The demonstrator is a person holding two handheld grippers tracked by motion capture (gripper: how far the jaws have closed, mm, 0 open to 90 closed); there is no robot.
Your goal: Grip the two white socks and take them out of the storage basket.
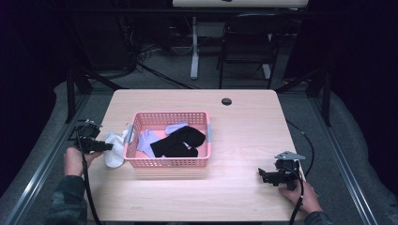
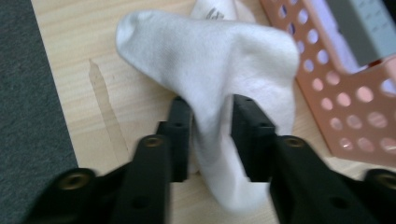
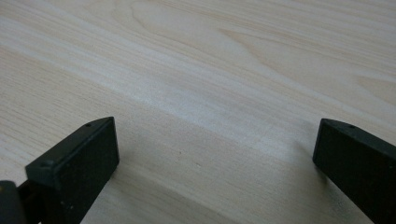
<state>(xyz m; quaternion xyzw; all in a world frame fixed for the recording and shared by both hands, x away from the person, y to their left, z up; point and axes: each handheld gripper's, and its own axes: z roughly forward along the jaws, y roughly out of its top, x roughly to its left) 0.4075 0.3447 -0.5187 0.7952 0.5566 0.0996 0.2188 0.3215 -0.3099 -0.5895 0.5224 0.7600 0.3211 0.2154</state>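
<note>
Left gripper point(image 2: 212, 126) | astride white sock point(image 2: 210, 60) | sock's lower end hidden

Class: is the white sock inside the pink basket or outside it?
Outside: the white sock lies on the table, beside the pink basket.

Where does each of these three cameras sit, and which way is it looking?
High view: fixed above the person's side, looking forward and down on the table; both forearms and hands enter from the bottom.
Left gripper view: rides the left gripper, looking along its black jaws at a white sock between them.
Right gripper view: rides the right gripper, looking down at bare wood between wide-open jaws.
Shared: high and left gripper views both show the white sock and pink basket.
</note>
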